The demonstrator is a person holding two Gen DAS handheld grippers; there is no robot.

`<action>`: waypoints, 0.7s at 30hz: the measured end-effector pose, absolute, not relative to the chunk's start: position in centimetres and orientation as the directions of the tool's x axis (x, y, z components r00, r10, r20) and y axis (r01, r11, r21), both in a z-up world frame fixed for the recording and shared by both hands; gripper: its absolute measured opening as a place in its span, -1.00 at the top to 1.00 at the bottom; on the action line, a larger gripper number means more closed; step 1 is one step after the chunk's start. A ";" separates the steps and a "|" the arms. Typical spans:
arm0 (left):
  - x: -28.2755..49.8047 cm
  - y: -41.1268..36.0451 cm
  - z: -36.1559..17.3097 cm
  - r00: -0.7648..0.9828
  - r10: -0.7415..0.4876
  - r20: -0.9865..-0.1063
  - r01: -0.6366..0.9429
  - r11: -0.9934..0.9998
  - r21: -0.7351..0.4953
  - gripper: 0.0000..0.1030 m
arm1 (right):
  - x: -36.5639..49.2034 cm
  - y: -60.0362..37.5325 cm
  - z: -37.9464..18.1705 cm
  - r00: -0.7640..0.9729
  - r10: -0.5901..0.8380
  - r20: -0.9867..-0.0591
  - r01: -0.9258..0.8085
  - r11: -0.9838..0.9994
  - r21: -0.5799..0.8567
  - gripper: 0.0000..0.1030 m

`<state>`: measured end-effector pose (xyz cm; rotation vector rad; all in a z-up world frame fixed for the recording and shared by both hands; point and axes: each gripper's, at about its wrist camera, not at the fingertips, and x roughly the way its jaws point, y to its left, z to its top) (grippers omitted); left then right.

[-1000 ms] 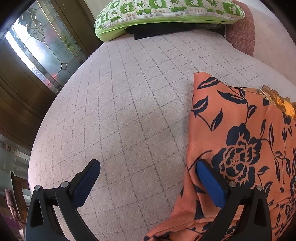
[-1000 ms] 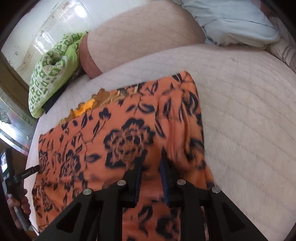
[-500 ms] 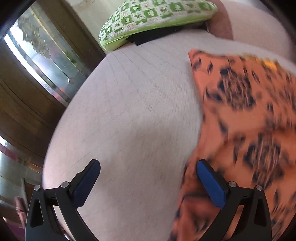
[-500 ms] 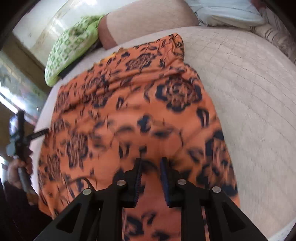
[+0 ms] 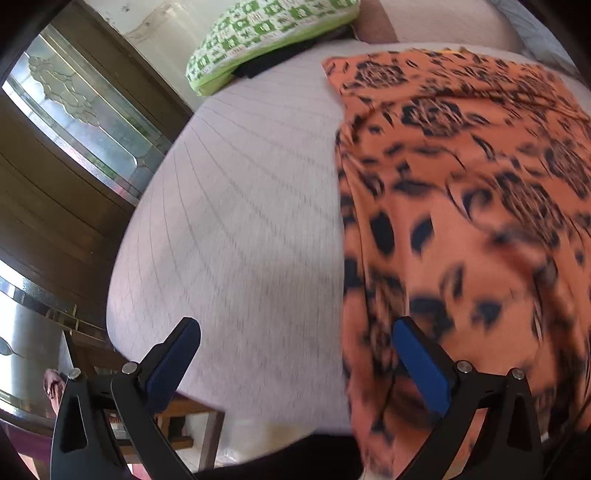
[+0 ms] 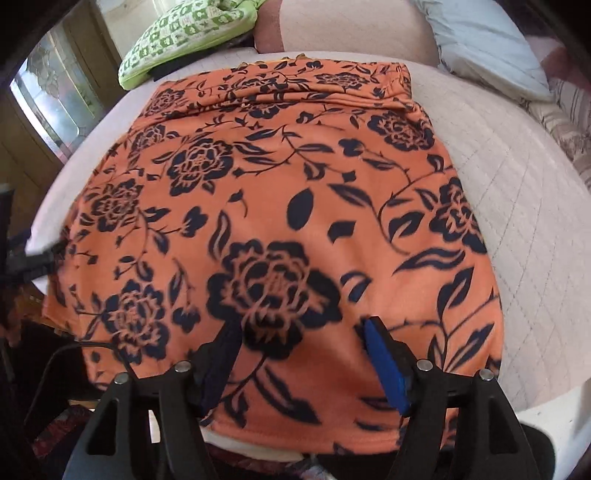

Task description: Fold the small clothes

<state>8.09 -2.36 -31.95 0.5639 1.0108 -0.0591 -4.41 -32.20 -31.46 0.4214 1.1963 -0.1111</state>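
Note:
An orange garment with a dark floral print lies spread flat on the pale quilted bed. Its near hem hangs at the bed's front edge. My right gripper is open above the garment's near hem, holding nothing. My left gripper is open over the bed beside the garment's left edge; its right finger is over the cloth. The left wrist view is blurred.
A green-and-white patterned pillow lies at the far left of the bed, over something black. A pale blue pillow lies at the far right. A wooden door with patterned glass stands left of the bed.
My right gripper has opened and let go of the garment, which now lies flat. Both grippers have drawn back toward the bed's near edge.

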 end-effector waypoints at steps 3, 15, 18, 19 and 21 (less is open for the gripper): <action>7.1 -0.3 -31.9 0.460 0.233 -0.857 0.269 0.883 0.385 -1.00 | -5.7 -33.7 -30.7 0.401 0.210 -0.892 0.343 0.868 0.359 -0.39; 5.3 1.0 -32.3 0.289 0.066 -0.955 0.254 0.957 0.143 -0.98 | -12.8 -43.4 -28.7 0.476 0.153 -0.866 0.587 0.678 0.442 -0.39; 5.4 0.9 -33.4 0.213 -0.035 -0.976 0.271 0.962 0.024 -0.31 | -13.3 -44.5 -29.6 0.447 0.165 -0.879 0.635 0.633 0.442 -0.39; 5.4 0.9 -33.9 0.167 -0.081 -0.983 0.272 0.962 -0.033 -0.03 | -13.3 -44.6 -29.9 0.438 0.167 -0.883 0.644 0.627 0.438 -0.39; 5.6 1.1 -34.8 0.115 -0.133 -0.984 0.251 0.963 -0.101 0.02 | -13.1 -44.8 -30.6 0.418 0.166 -0.893 0.662 0.618 0.425 -0.39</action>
